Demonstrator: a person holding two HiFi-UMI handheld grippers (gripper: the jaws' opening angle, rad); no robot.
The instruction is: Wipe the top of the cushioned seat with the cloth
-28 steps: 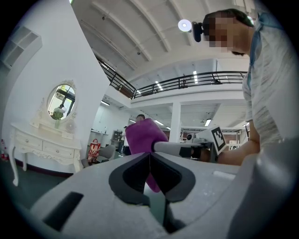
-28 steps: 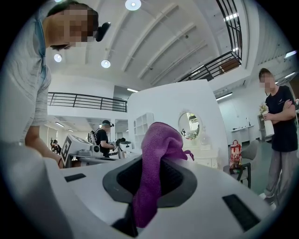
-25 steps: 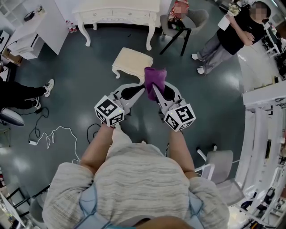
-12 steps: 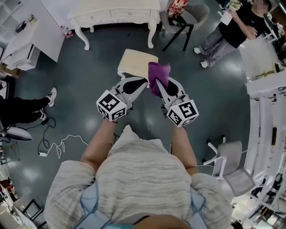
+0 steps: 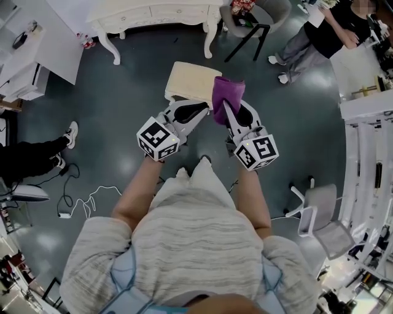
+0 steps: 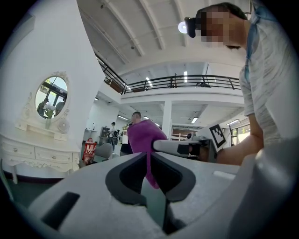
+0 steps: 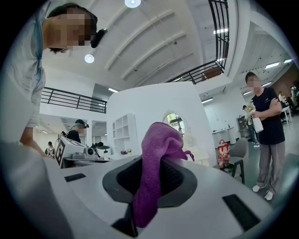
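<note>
The cushioned seat (image 5: 186,79) is a cream stool with white legs, standing on the dark floor ahead of me. My right gripper (image 5: 226,109) is shut on a purple cloth (image 5: 228,91), which sticks up out of its jaws beside the stool's right edge. In the right gripper view the cloth (image 7: 158,149) is pinched between the grey jaws of that gripper (image 7: 150,169) and flops over at the top. My left gripper (image 5: 204,110) is just left of it, shut with nothing in it (image 6: 149,158). Behind its jaws the cloth (image 6: 141,139) shows.
A white dressing table (image 5: 153,15) stands beyond the stool, with a grey chair (image 5: 253,21) to its right. A person (image 5: 322,37) stands at the far right. Someone's legs (image 5: 37,158) and a white cable (image 5: 80,199) lie on the left. An office chair (image 5: 322,214) stands at my right.
I have stepped closer to the stool: it now lies right at the gripper tips. Both grippers have moved forward together with the cloth still held in the right one.
</note>
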